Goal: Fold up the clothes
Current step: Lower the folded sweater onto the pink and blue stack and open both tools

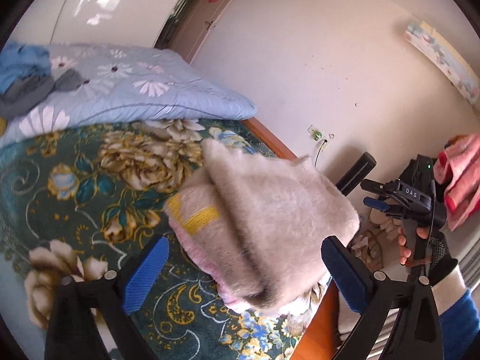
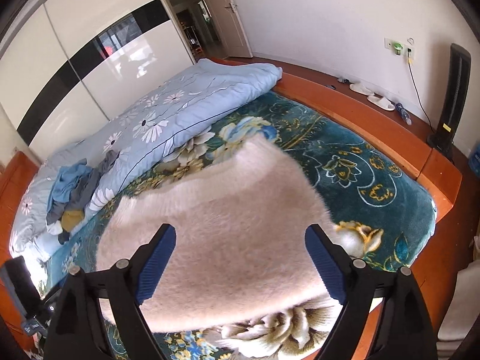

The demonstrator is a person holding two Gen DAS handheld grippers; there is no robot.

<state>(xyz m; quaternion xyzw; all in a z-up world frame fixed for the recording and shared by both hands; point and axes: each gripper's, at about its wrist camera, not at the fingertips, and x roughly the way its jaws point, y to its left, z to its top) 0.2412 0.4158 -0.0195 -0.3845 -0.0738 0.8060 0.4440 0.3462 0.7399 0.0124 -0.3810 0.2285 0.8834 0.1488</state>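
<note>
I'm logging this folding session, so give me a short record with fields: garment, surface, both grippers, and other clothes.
garment: fuzzy beige sweater, folded, yellow stripes showing in the left wrist view
surface: green floral blanket on the bed
left gripper: open
right gripper: open
other clothes: blue and grey pile on the light blue quilt

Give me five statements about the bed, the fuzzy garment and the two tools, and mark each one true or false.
1. The fuzzy beige garment lies on the green floral blanket. True.
2. The left tool is clamped shut on the garment. False: its jaws stand wide open, pads apart on either side of the garment.
3. A pile of blue and grey clothes sits on the light blue quilt. True.
4. The right tool is shut. False: it is open, with the garment beyond its pads.
5. The garment shows a yellow stripe. True.
</note>
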